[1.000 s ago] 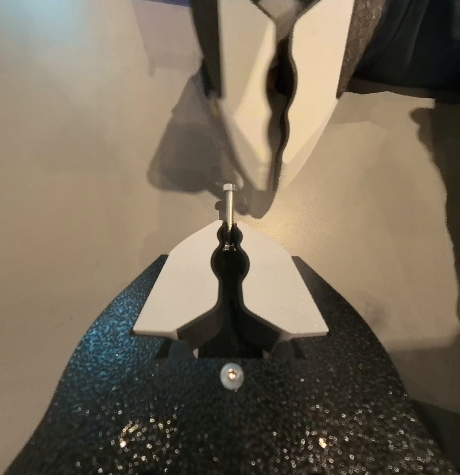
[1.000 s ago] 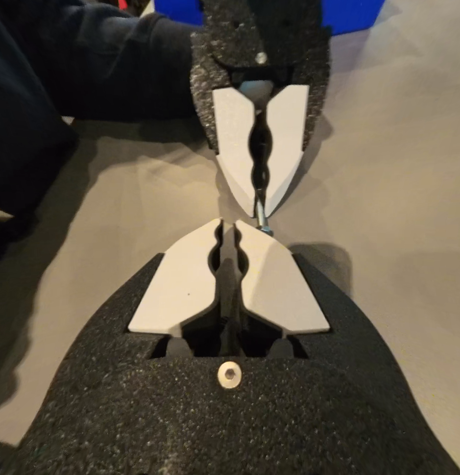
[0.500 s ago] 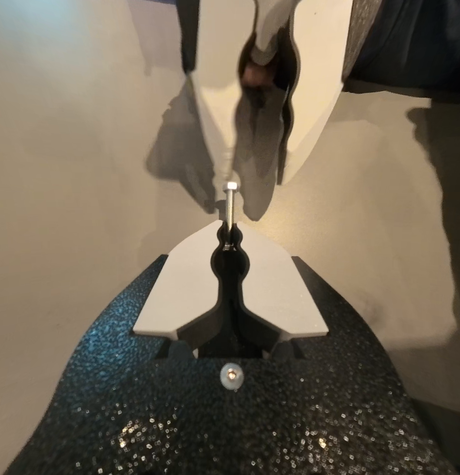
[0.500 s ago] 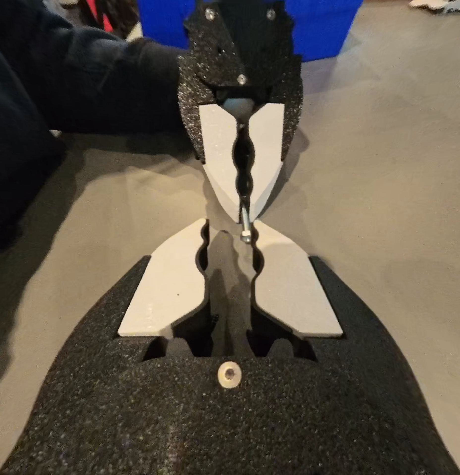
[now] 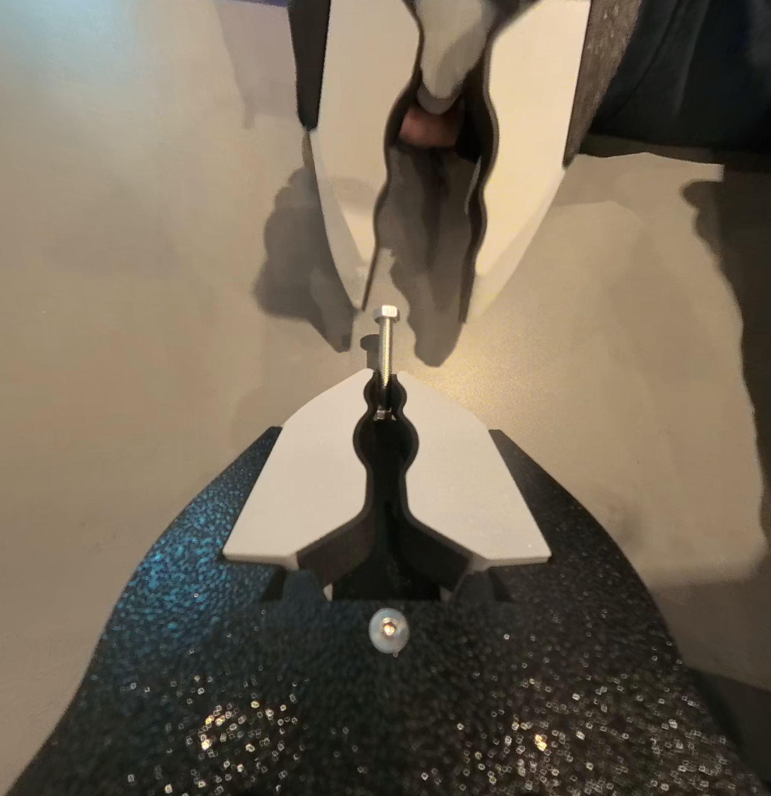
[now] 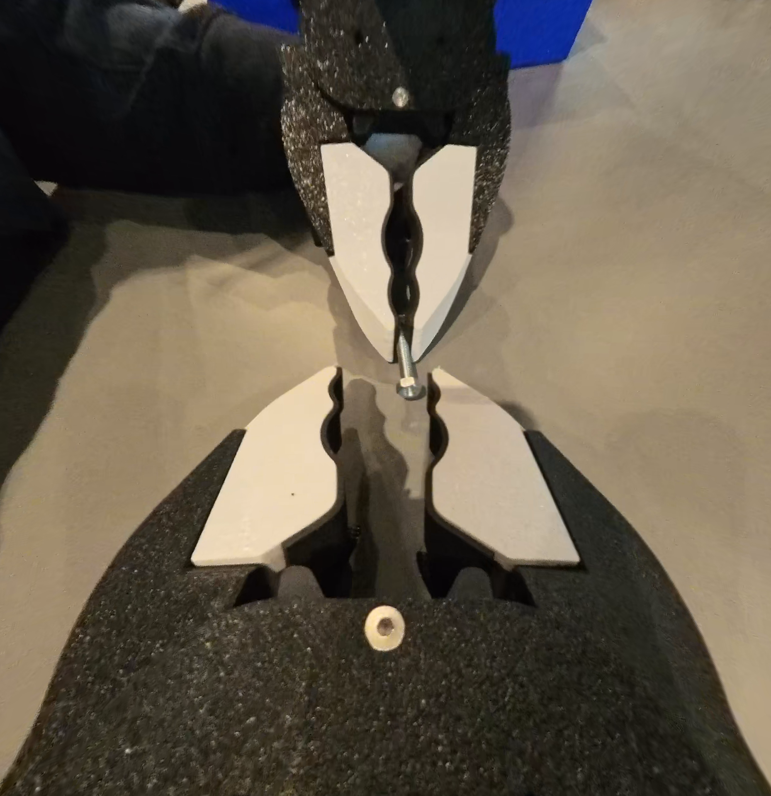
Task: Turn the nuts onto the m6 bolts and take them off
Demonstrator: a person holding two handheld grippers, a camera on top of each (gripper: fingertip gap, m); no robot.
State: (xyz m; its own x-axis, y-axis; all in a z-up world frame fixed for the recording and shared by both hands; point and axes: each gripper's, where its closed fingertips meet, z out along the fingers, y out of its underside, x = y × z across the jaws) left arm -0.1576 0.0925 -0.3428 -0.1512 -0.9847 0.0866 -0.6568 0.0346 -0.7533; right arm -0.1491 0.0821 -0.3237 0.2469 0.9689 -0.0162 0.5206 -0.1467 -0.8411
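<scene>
My left gripper [image 5: 384, 374] is shut on a silver M6 bolt [image 5: 385, 344], which points forward with its hex head out in front. A small nut [image 5: 381, 414] sits on the bolt's threaded end, inside the jaws' first notch. My right gripper [image 6: 385, 379] is open and faces the left one tip to tip. The bolt's head [image 6: 410, 390] lies between its fingertips, nearer the right finger [image 6: 469, 452], and I cannot tell if they touch. The left gripper [image 6: 404, 355] shows across from it, and the right gripper [image 5: 413, 301] shows blurred in the left wrist view.
Both grippers hover low over a plain beige tabletop [image 6: 633, 301]. A blue bin [image 6: 534, 34] stands at the back. A person's dark sleeves reach in behind each gripper, in the right wrist view [image 6: 138, 107] and the left wrist view [image 5: 698, 64]. Both grippers' tips are close together, under 4 cm apart.
My right gripper has opened from almost shut to wide and has shifted so the bolt's head now lies between its fingers. My left gripper has kept still, holding the bolt.
</scene>
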